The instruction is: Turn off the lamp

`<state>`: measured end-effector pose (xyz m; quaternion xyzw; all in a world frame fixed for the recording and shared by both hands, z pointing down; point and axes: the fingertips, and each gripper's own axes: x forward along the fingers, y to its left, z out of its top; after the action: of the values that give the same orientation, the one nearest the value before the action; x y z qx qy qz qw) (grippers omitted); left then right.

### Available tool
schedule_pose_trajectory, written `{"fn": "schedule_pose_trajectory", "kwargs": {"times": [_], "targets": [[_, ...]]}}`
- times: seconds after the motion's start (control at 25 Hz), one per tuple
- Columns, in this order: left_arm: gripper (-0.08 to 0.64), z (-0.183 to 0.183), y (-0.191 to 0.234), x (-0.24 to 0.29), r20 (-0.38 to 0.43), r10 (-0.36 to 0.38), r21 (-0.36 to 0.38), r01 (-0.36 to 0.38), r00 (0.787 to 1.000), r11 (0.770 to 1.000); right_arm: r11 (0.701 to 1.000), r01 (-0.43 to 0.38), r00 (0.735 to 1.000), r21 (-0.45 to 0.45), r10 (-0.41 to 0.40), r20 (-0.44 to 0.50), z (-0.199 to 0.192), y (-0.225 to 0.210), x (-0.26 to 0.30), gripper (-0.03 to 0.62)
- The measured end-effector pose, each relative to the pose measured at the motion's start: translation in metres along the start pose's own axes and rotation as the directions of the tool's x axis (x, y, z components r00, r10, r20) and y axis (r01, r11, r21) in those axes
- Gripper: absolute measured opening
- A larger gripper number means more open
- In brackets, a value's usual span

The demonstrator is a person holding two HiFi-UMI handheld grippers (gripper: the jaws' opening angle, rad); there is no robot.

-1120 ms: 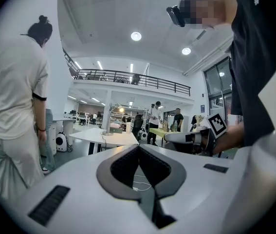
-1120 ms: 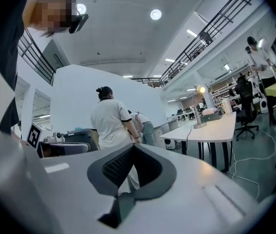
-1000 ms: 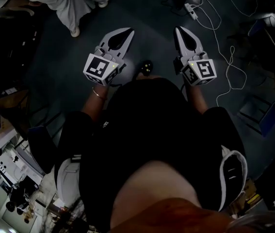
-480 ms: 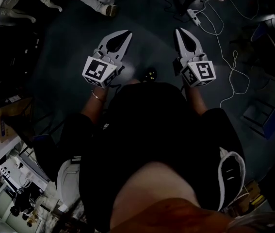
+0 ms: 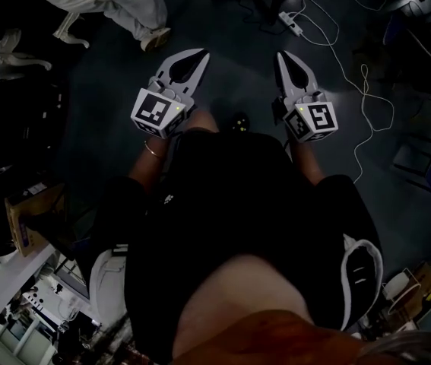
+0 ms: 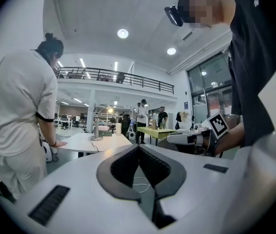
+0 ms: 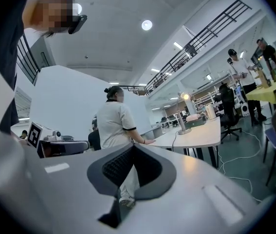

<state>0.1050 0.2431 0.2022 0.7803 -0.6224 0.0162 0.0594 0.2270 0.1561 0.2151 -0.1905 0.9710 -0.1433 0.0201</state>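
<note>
The left gripper (image 5: 200, 55) and right gripper (image 5: 283, 56), two in all, are squeezed shut and empty, one lit lamp (image 7: 182, 117) far ahead.

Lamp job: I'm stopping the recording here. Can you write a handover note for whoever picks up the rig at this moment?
Left claw: shut, empty.
Right claw: shut, empty. Both are held out in front of the body, touching nothing.
The desk lamp stands on a white table across the room, well out of reach, with its head lit. A person in a white shirt stands at that table.
Done: nothing on the lamp yet.
Left: walk over, find its switch and turn it off.
</note>
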Motion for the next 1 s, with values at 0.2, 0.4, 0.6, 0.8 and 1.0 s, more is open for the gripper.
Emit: {"fn": "schedule_pose_trajectory", "kwargs": {"times": [0.2, 0.4, 0.6, 0.8, 1.0], "targets": [[0.006, 0.003, 0.008, 0.008, -0.005, -0.053, 0.000, 0.053, 0.999, 0.999, 0.999, 0.051, 0.999, -0.007, -0.051, -0.013, -0.001, -0.001, 0.003, 0.000], [0.008, 0.002, 0.024, 0.006, -0.027, -0.128, -0.023, 0.128, 0.991, 0.992, 0.994, 0.112, 0.994, -0.013, -0.112, 0.010, 0.000, 0.012, 0.016, 0.000], [0.006, 0.011, 0.049, -0.002, -0.021, -0.217, -0.013, 0.217, 0.976, 0.976, 0.983, 0.185, 0.982, 0.003, -0.185, 0.028, 0.001, 0.033, 0.037, 0.000], [0.008, 0.009, 0.075, -0.016, -0.027, -0.266, -0.028, 0.265, 0.964, 0.964, 0.975, 0.223, 0.974, 0.001, -0.223, 0.034, -0.007, 0.062, 0.056, 0.000], [0.006, 0.003, 0.095, -0.032, -0.050, -0.291, -0.049, 0.289, 0.955, 0.956, 0.966, 0.258, 0.966, -0.014, -0.257, 0.023, -0.014, 0.084, 0.069, 0.000]]}}
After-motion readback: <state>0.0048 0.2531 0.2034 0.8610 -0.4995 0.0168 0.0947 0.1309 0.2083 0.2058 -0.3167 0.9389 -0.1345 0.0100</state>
